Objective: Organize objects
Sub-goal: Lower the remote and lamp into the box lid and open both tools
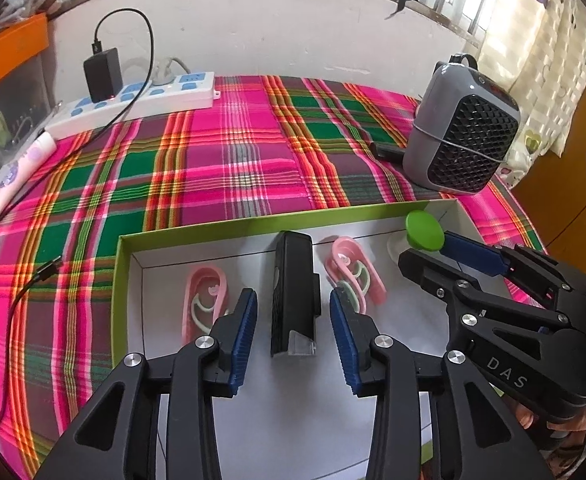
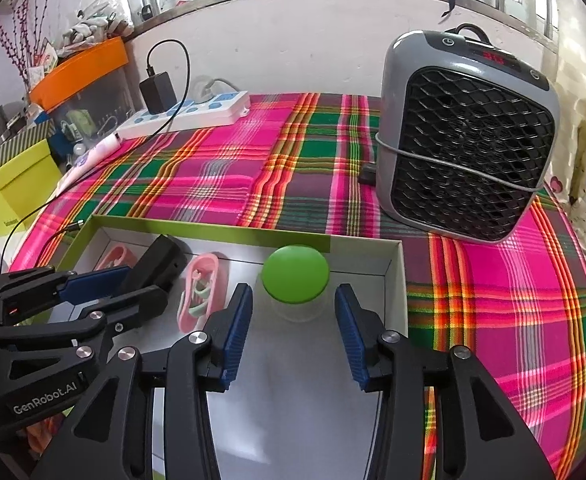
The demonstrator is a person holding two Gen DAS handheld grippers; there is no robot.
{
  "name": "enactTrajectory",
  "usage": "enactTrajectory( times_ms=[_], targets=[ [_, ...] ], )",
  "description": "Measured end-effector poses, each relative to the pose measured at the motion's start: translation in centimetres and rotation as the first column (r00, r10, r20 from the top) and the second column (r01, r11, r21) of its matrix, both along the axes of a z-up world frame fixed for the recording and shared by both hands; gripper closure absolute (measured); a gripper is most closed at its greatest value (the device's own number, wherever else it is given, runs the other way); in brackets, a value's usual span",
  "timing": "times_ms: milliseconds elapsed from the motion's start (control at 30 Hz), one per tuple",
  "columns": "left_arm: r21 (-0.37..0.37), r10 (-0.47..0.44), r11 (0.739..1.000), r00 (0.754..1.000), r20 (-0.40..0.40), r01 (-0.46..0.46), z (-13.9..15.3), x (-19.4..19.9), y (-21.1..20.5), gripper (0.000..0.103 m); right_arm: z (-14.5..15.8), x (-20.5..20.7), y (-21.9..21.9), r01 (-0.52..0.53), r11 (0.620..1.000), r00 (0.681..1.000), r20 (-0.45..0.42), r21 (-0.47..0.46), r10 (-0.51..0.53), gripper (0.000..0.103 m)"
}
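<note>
A green-rimmed white box (image 1: 229, 225) lies on the plaid cloth; it also shows in the right wrist view (image 2: 397, 280). Inside lie a black device (image 1: 293, 296), two pink clips (image 1: 205, 300) (image 1: 357, 268), and a clear jar with a green lid (image 1: 423, 230). My left gripper (image 1: 293, 336) is open, its jaws on either side of the black device's near end, apart from it. My right gripper (image 2: 293, 332) is open just in front of the green-lidded jar (image 2: 295, 280), not touching it. The black device (image 2: 157, 264) and one pink clip (image 2: 203, 292) show left of it.
A grey fan heater (image 2: 465, 136) stands at the back right, seen also in the left wrist view (image 1: 461, 128). A white power strip (image 1: 133, 100) with a black charger (image 1: 103, 72) and cable lies at the back left. Orange and yellow boxes (image 2: 17, 184) stand beyond the left edge.
</note>
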State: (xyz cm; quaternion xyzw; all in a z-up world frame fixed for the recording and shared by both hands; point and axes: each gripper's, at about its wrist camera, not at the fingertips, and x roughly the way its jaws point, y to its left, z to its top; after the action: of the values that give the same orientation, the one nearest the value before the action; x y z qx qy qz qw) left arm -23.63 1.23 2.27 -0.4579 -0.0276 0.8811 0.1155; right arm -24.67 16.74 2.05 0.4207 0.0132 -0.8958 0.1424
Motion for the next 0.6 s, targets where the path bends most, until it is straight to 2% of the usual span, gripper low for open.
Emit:
enactTrajectory(
  times_ms=[600],
  targets=[
    [0.0, 0.005, 1.0, 0.999, -0.053, -0.005, 2.0, 4.4, -0.2, 0.067, 2.0, 3.8, 0.2, 0.019, 0.999, 0.999, -0.046, -0.026, -0.02, 0.059]
  ],
)
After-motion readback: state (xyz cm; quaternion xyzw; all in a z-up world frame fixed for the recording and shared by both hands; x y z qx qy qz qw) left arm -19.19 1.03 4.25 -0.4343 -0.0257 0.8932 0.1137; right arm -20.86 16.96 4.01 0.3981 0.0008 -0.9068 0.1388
